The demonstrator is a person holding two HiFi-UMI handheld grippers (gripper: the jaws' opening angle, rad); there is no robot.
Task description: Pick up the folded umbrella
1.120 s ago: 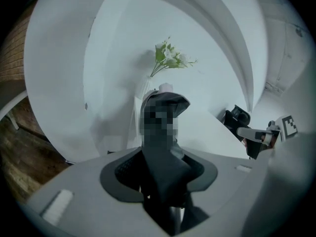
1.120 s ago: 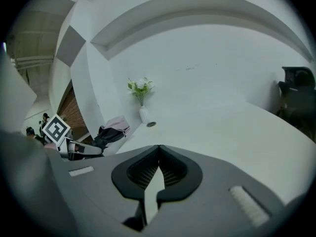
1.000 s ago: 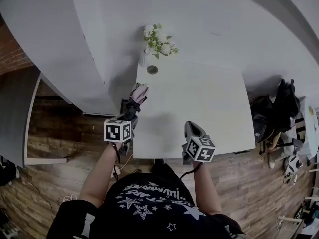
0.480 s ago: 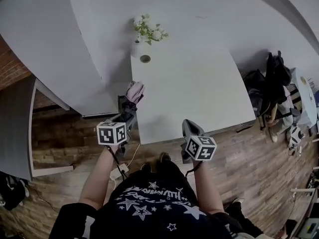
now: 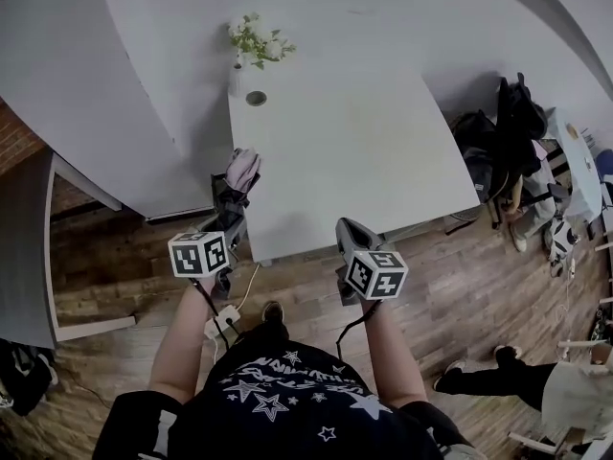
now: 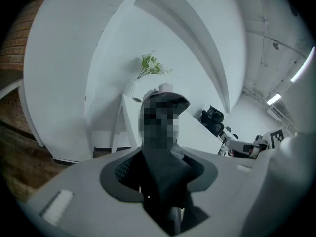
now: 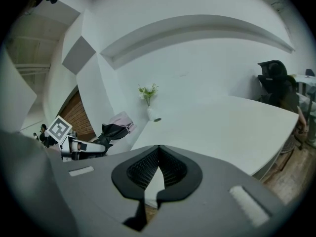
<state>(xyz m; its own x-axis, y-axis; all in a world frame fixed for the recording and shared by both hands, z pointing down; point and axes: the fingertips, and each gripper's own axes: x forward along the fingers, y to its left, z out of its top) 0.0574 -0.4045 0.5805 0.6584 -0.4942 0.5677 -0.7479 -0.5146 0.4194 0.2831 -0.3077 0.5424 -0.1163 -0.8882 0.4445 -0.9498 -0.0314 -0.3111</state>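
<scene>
All of the pick looks done, since the left gripper (image 5: 231,215) is clamped on the folded umbrella (image 5: 241,170), holding it up just off the left edge of the table (image 5: 345,161), while the right gripper (image 5: 345,230), jaws together and empty, hovers at the table's near edge.

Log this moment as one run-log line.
left gripper: shut on folded umbrella | right gripper: shut, empty | folded umbrella: in air beside white table edge | task: pickup done
</scene>
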